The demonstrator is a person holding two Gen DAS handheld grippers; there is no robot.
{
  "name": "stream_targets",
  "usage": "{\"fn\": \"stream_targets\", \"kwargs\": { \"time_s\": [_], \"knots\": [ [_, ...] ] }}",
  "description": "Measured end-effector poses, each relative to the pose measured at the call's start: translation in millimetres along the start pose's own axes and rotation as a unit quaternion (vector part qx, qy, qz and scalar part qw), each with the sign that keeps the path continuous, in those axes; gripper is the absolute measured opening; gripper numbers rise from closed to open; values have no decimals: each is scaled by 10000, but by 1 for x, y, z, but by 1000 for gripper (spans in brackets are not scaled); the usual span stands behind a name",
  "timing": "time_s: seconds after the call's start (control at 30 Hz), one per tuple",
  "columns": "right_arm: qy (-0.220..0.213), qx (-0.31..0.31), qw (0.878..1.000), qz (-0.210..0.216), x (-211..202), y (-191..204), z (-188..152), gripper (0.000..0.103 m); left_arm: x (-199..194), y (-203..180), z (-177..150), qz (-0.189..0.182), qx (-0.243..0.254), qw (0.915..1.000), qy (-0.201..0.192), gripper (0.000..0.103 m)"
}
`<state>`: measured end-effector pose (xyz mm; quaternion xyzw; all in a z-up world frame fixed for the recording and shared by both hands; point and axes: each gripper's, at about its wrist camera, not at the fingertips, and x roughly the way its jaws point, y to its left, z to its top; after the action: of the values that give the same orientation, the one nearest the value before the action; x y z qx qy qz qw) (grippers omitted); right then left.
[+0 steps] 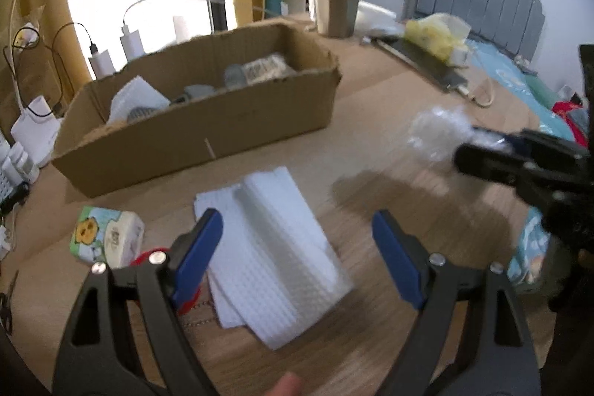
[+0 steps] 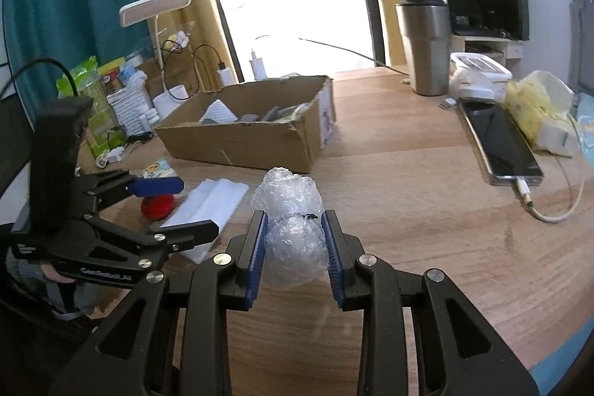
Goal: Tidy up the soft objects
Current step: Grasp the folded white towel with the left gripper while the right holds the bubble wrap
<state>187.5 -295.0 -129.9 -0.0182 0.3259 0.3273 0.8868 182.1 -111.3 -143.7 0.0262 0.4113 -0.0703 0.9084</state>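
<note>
My left gripper (image 1: 297, 229) is open above a folded white foam sheet (image 1: 274, 247) that lies on the wooden table (image 1: 408, 88). My right gripper (image 2: 293, 221) is shut on a crumpled wad of clear bubble wrap (image 2: 293, 229), held over the table; it also shows blurred at the right of the left wrist view (image 1: 438, 132). An open cardboard box (image 1: 208, 121) holding grey and white soft items stands behind the sheet; it is also in the right wrist view (image 2: 256, 136). The left gripper (image 2: 178, 206) and the white sheet (image 2: 211, 206) show at the left of the right wrist view.
A tissue pack (image 1: 107, 236) and a red object (image 2: 157, 205) lie left of the sheet. A steel tumbler (image 2: 427, 47), a phone on a cable (image 2: 501, 143), a yellow bag (image 2: 534, 106) and chargers (image 1: 130, 39) sit at the far side.
</note>
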Motion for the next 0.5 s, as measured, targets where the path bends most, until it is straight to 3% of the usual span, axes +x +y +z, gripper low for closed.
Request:
{"fn": "stream_targets", "kwargs": {
  "time_s": [0.2, 0.47, 0.5],
  "knots": [
    [-3, 109, 9999, -11, 1, -10, -3, 32, 25, 2, -4, 144, -85, 9988, 450, 84],
    [43, 126, 9999, 30, 7, -13, -2, 32, 23, 5, -5, 74, -108, 9992, 379, 83],
    [51, 122, 9999, 30, 8, -13, -2, 32, 23, 5, -5, 45, -83, 9992, 378, 77]
  ]
}}
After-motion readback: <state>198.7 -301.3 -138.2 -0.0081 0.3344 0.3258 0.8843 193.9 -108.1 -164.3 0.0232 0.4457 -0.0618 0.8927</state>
